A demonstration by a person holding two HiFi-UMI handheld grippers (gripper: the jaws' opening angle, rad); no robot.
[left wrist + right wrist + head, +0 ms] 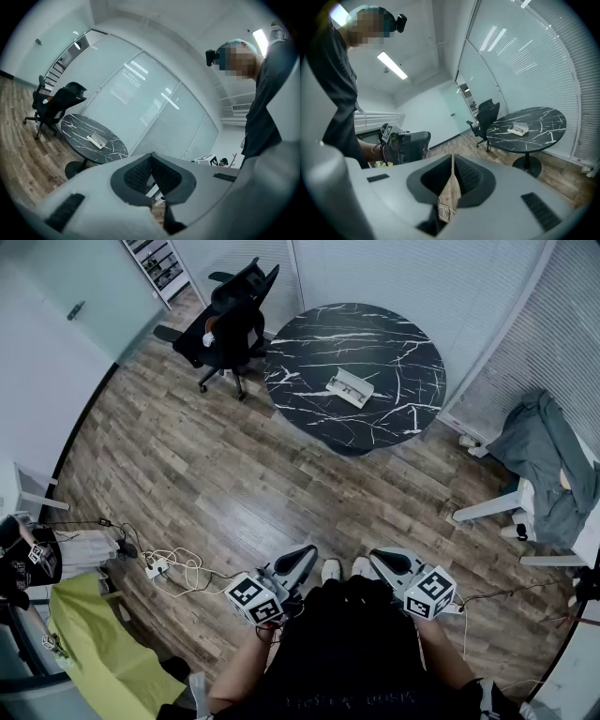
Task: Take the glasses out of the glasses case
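Note:
A white glasses case (350, 388) lies on a round black marble table (394, 343) across the room, far from both grippers. The case is also small in the left gripper view (96, 139) and the right gripper view (518, 128); at this distance I cannot tell whether glasses are in it. My left gripper (300, 561) and right gripper (384, 562) are held close to the person's body over the wooden floor. The left gripper's (151, 155) jaws meet at the tips with nothing between them. The right gripper's (453, 158) jaws are likewise shut and empty.
A black office chair (230, 320) stands left of the table. Cables and a power strip (157, 566) lie on the floor at left, by a yellow-green cloth (94, 643). A grey garment (544, 465) is draped over white furniture at right. Glass walls with blinds ring the room.

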